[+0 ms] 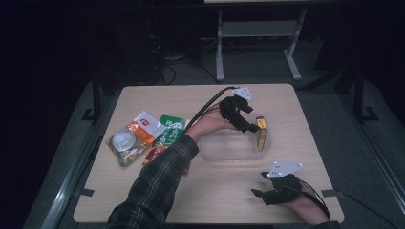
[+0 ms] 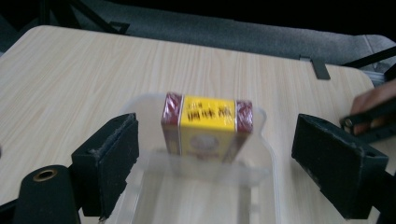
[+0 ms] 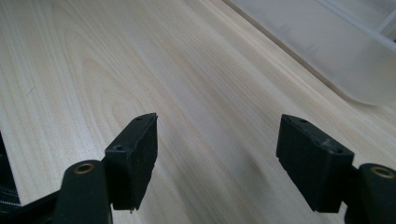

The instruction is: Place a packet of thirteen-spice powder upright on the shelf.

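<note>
Our right gripper [image 1: 261, 183] rests spread and empty; our left gripper [image 2: 215, 154], released, leaves the yellow box [image 2: 205, 126] in the clear tub [image 2: 268, 163], packets [image 1: 138, 136] remaining.

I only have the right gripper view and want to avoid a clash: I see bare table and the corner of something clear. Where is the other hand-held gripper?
Observer: The left hand-held gripper is over the clear container, with its jaws open.
Operator: Is anything in that container?
Observer: A yellow and red box stands on its edge at one end of it, ahead of the open jaws and not touched by them.
Operator: What lies outside it?
Observer: A green packet and a white and orange packet lie on the left side of the table, beside the person's left sleeve.
</note>
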{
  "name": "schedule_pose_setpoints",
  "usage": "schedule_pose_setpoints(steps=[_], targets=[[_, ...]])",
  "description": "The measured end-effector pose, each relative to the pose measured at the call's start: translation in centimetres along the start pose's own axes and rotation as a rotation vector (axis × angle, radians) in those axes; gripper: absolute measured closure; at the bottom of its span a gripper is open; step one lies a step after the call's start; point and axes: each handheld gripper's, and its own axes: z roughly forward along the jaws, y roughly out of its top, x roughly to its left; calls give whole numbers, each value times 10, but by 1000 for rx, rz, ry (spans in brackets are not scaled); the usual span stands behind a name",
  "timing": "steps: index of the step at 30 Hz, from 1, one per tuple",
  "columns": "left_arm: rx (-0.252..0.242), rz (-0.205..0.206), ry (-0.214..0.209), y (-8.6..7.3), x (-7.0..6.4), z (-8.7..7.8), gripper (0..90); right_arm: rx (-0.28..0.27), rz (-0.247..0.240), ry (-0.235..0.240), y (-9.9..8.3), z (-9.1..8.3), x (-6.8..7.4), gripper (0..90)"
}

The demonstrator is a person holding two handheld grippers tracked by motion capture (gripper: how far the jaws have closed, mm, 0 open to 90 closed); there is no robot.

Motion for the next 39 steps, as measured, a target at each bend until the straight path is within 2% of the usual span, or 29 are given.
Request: schedule_pose_setpoints(steps=[9,17,29,36,39], targets=[[15,-46,61,-24,-15,-38,144,5,-1,0,0,2,0,288],[42,-68,102,-52,-31,-63,144,14,7,1,-1,2,1,288],[41,-106,183,-94,-51,-100,144,15,-3,4,0,5,3,288],[31,-149,223,-123,-56,-115,144,24,-5,6,0,6,4,287],[16,-181,236,-135,-55,-120,145,24,-12,5,0,7,4,287]])
